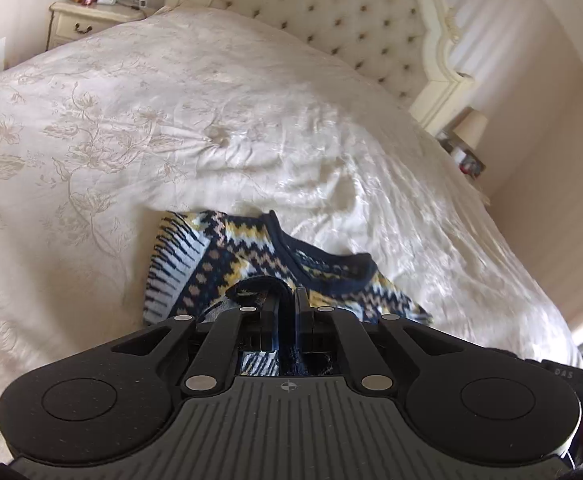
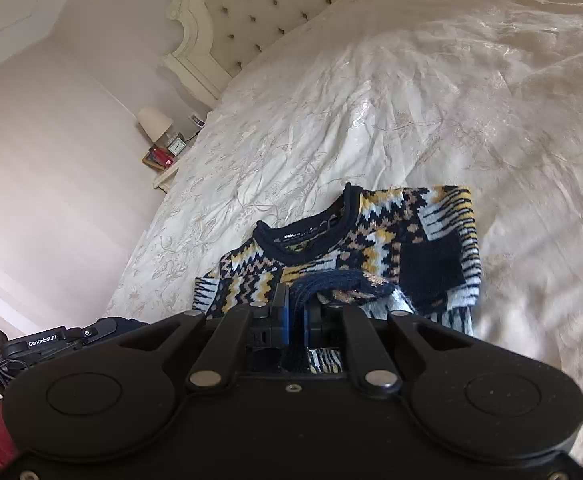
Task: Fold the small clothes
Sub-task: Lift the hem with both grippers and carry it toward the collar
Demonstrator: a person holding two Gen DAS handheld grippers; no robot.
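A small knitted sweater [image 1: 227,256] in navy, yellow, white and tan zigzags lies on the cream bedspread [image 1: 171,120], its navy neckline facing the headboard. My left gripper [image 1: 287,298] is shut on a navy ribbed edge of the knit, lifted over the garment. In the right wrist view the same sweater [image 2: 371,240] shows its round collar and a sleeve folded across its right side. My right gripper [image 2: 295,294] is shut on the navy ribbed hem, raised above the body of the sweater. Fabric hangs down between both pairs of fingers.
A tufted cream headboard [image 1: 331,12] stands at the far end of the bed. A nightstand [image 1: 91,16] carries a lamp and a clock; another lamp [image 1: 471,130] stands on the other side. The left gripper's body [image 2: 43,338] shows at the lower left of the right wrist view.
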